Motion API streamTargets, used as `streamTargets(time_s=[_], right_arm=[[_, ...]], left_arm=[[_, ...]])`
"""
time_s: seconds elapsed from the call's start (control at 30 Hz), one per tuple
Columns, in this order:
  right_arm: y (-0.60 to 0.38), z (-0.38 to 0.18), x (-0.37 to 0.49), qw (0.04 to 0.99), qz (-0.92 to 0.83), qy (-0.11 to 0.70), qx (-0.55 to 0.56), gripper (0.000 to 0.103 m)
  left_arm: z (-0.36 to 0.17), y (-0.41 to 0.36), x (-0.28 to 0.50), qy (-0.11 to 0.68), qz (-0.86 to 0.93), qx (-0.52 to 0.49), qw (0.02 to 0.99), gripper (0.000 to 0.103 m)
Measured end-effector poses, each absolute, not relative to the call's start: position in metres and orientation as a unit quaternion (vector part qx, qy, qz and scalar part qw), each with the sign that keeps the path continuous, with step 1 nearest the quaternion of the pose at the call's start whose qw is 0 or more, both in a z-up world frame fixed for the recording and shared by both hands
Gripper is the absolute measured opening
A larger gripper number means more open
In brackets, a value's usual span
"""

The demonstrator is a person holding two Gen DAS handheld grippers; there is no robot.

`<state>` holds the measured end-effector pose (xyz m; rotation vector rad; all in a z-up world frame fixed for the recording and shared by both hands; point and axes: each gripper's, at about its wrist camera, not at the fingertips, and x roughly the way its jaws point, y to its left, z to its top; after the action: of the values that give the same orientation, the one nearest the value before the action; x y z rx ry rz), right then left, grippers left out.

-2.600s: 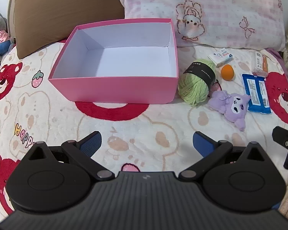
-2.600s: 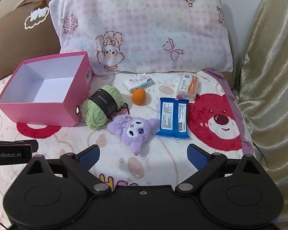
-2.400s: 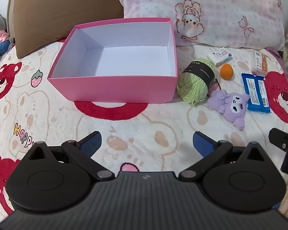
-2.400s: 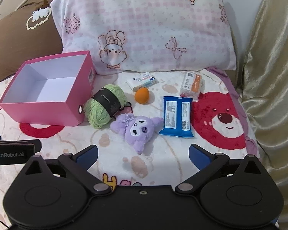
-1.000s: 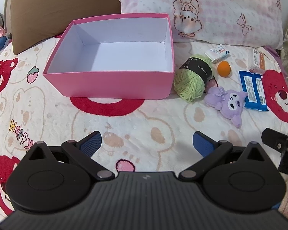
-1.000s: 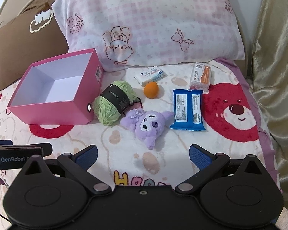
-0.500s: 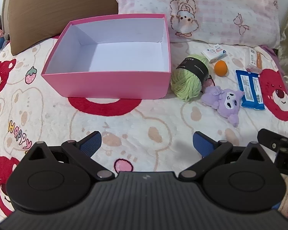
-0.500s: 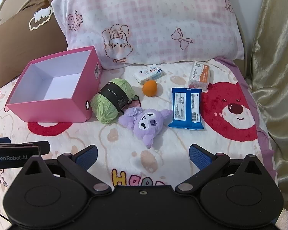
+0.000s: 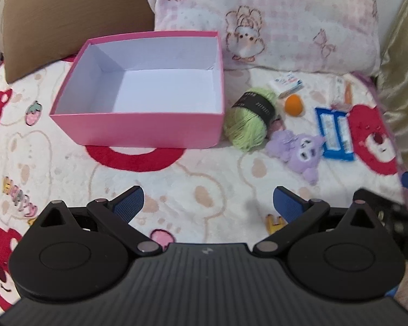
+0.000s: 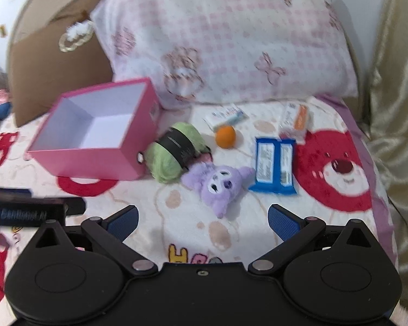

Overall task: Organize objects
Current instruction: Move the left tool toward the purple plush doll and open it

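Both the left hand-held gripper (image 9: 207, 203) and right hand-held gripper (image 10: 202, 218) hover wide, empty, over the bed (image 9: 209, 179); pink box (image 9: 138, 130) empty

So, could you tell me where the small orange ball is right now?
In the right wrist view the orange ball lies on the blanket right of the green yarn, just in front of the small white box, apart from both grippers.

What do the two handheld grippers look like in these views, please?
Both the left gripper and the right gripper share a matte black ribbed body, two round black hubs, silver pivot pins and angled black linkage arms ending in textured blue pads. No cables show.
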<state>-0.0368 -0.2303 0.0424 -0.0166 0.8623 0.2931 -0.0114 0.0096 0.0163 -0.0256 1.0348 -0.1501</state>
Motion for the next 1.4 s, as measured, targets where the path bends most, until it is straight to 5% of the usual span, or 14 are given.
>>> streamTargets(time_s=[0.27, 0.63, 0.97, 1.4], right_arm=[[-0.253, 0.025, -0.024, 0.903, 0.229, 0.364, 0.000, 0.103], [-0.256, -0.012, 0.004, 0.875, 0.283, 0.392, 0.013, 0.102], [-0.270, -0.039, 0.026, 0.908, 0.203, 0.366, 0.021, 0.100], [-0.255, -0.079, 0.023, 0.909, 0.178, 0.377, -0.002, 0.100]], left_arm=[[0.026, -0.007, 0.009, 0.506, -0.136, -0.029, 0.851, 0.100], [-0.008, -0.064, 0.028, 0.470, -0.185, 0.023, 0.863, 0.095], [-0.023, -0.082, 0.043, 0.409, -0.186, 0.038, 0.893, 0.095], [-0.061, -0.102, 0.063, 0.436, -0.196, 0.057, 0.877, 0.085]])
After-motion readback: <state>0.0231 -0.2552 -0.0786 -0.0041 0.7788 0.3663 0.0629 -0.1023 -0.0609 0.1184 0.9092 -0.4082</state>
